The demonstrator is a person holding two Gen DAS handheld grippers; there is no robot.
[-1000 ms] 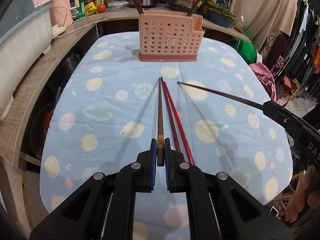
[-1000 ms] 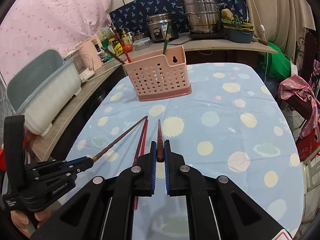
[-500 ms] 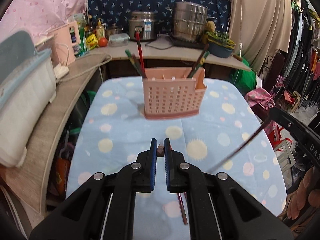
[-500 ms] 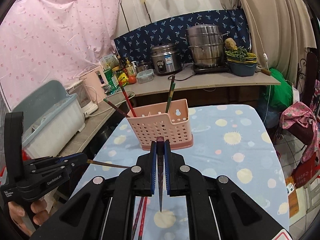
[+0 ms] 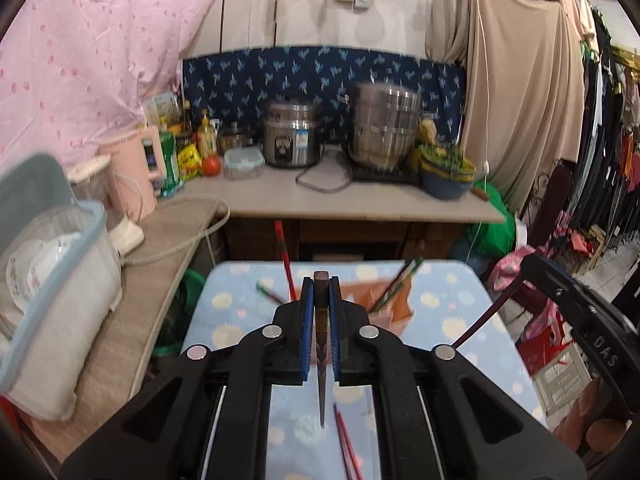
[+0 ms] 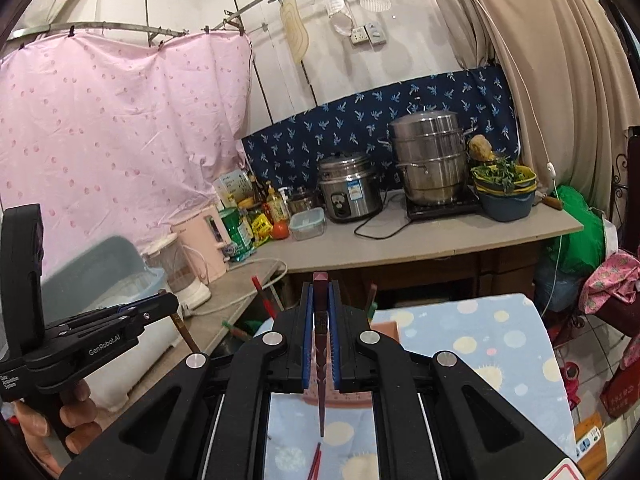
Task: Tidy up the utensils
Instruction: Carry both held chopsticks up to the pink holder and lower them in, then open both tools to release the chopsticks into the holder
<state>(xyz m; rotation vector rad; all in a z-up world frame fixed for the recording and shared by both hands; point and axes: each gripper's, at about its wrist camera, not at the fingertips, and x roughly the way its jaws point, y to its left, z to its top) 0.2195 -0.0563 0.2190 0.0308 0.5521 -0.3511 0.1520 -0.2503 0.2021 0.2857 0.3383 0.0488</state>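
Two wrist cameras, side by side, aimed slightly downward

Each looks along its own fingers over the table point(image 5: 460, 280) toward the counter point(image 6: 420, 244); both share the rice cooker point(image 5: 292, 140).

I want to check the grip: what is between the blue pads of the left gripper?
A dark brown chopstick is clamped there, its tip hanging down; the left wrist view shows it.

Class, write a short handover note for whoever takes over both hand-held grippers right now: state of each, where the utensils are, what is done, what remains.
Left hand-held gripper: shut on a dark brown chopstick, tip pointing down, clear of the table.
Right hand-held gripper: shut on a second dark chopstick, likewise lifted.
Pink utensil holder: on the blue spotted tablecloth, just ahead, already holding several chopsticks.
Red chopsticks: lying on the cloth below.
Done: both dark chopsticks picked up.
Left: drop both into the holder, then likely collect the red pair.
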